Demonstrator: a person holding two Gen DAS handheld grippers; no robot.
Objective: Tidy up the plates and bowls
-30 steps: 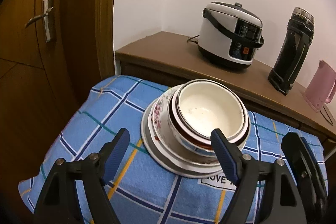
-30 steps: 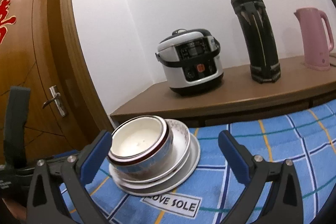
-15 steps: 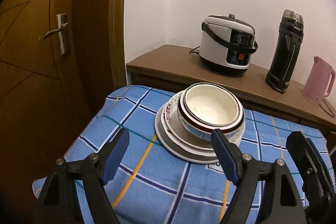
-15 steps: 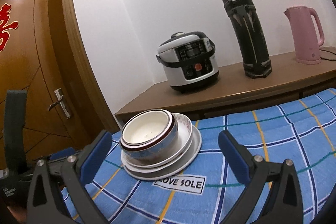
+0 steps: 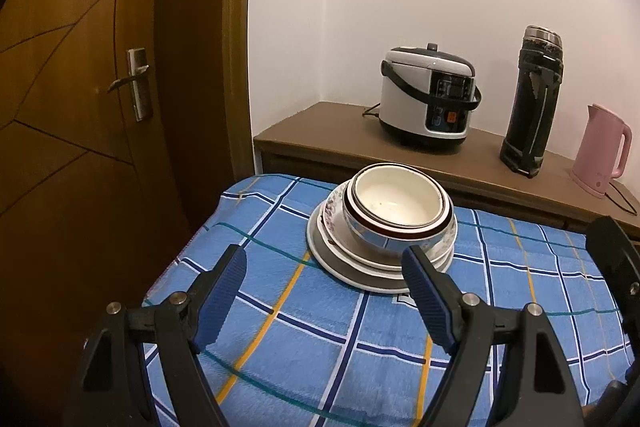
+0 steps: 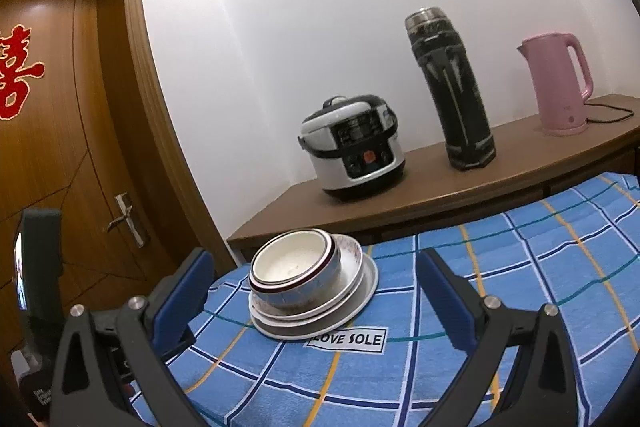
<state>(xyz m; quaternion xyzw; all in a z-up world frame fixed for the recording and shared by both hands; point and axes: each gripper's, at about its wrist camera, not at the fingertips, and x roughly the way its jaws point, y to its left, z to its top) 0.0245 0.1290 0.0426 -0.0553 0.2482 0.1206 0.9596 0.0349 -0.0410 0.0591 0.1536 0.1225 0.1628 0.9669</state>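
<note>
- 2 tongs in view, both spread wide and holding nothing: left tongs (image 5: 324, 291), right tongs (image 6: 312, 291).
- Stack (image 5: 382, 227) sits on the desk with blue plaid cloth (image 5: 320, 327), near its far edge: bowl (image 5: 400, 207) with dark rim band nested on top of plates (image 5: 352, 267).
- Both tongs hover above the cloth, apart from the stack.
- "LOVE SOLE" label (image 6: 347, 339) on the cloth just beside the plates.
- Behind: wooden sideboard (image 5: 320, 131) with rice cooker (image 5: 428, 99), black flask (image 5: 532, 103), pink kettle (image 5: 602, 151).
- Wooden door (image 5: 80, 107) at left.
</note>
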